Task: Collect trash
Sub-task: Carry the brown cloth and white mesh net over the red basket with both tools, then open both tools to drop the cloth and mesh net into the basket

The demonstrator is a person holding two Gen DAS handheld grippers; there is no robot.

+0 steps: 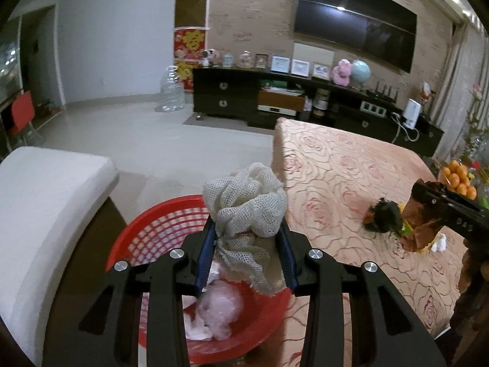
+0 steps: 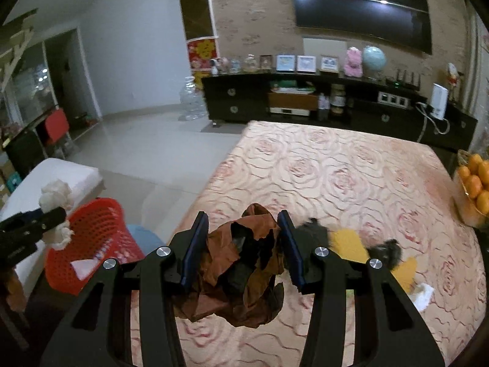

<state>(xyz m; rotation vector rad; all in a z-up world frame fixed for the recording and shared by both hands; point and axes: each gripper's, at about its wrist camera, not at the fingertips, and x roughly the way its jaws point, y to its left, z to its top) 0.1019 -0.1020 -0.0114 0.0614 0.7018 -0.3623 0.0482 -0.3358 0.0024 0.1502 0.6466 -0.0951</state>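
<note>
Left gripper (image 1: 249,238) clamped on a wad of cream mesh netting (image 1: 247,205), blue pads pressing it from both sides; wad bulges above the fingertips and a tail of it hangs below. Netting held over the red plastic basket (image 1: 143,232), which stands off the left edge of the table. Basket already contains crumpled pinkish-white plastic (image 1: 218,312) on its floor.

Right gripper (image 2: 244,244) closed on crumpled brown paper (image 2: 241,263), dark folds in the middle, paper pinched between both pads and spilling out beneath them. It is held above the table, over the rose-patterned cloth (image 2: 336,165).

Remaining on the cloth, just to the right of the right gripper: a black fuzzy clump (image 2: 314,232), a yellow piece (image 2: 348,244) partly under it, a second black clump (image 2: 385,252), and a small white scrap (image 2: 423,295) near the table's right edge. All somewhat blurred.

Oranges (image 2: 476,180) piled at the far right edge of the table. White cushioned seat (image 1: 45,202) just left of the basket. Dark TV cabinet (image 2: 275,98) along the far wall.
</note>
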